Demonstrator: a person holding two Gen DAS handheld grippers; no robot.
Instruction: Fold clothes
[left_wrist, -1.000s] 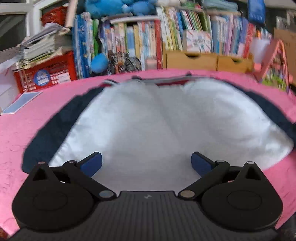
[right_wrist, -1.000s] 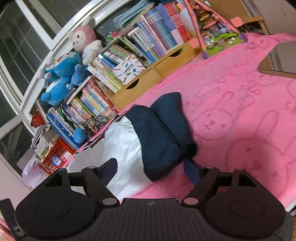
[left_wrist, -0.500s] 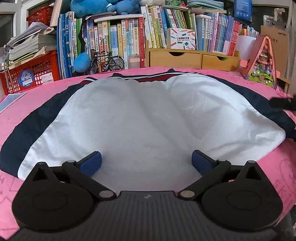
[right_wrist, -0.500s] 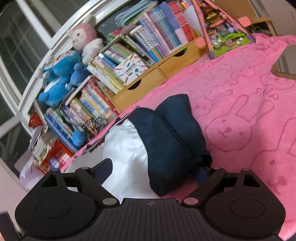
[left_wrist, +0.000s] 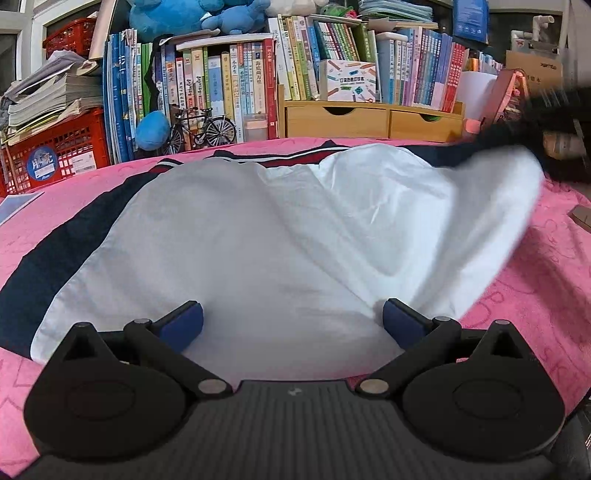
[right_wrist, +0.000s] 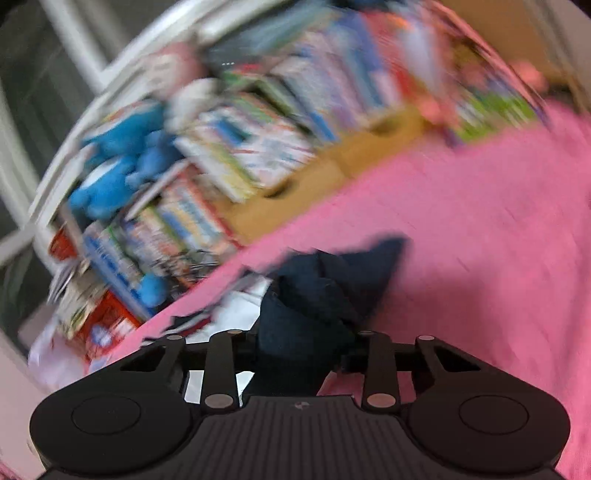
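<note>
A white garment with navy sleeves lies spread on the pink blanket. My left gripper stands open low over its near hem, blue pads apart, nothing pinched. The garment's left navy sleeve lies flat. In the right wrist view my right gripper has its jaws closing on the bunched right navy sleeve, which sits between them and is lifted off the blanket. The left wrist view shows that gripper as a dark blur pulling the garment's right edge up.
Behind the blanket stand rows of books, a wooden drawer unit, a red crate stacked with papers, a toy bicycle and blue plush toys. A pink toy house stands at the back right. A blue card lies far left.
The right gripper's jaws came together around the navy sleeve and rose with it; the garment's right side lifted and swung inward. The left gripper sank slightly, then kept still and open.
</note>
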